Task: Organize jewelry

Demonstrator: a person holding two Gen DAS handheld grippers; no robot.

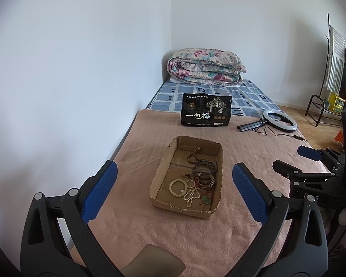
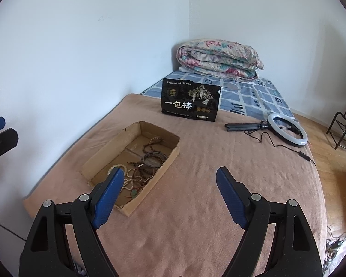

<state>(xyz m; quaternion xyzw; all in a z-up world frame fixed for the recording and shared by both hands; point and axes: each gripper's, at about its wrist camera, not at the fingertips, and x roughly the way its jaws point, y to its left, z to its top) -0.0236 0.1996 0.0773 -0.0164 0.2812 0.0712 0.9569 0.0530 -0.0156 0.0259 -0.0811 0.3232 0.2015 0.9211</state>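
A black pouch [image 1: 206, 109] stood on the bed's pink blanket [image 1: 196, 235], printed in large white characters "一包梅" beside a gold tree design; its smaller lines of print were too fine to read. In front of it lay an open cardboard box [image 1: 159, 177] holding the jewelry: a white bead bracelet [image 1: 177, 186], a white bead necklace [image 1: 191, 196], brown bead strings [image 1: 193, 154] and a watch [image 1: 206, 182]. The left gripper [image 1: 173, 191] hovered over the blanket with its jaws spread wide and empty, the box showing between them. The right gripper [image 2: 170, 196] hung beside the box, jaws also apart, gripping nothing. A ring light [image 2: 287, 129] lay near the bed's edge.
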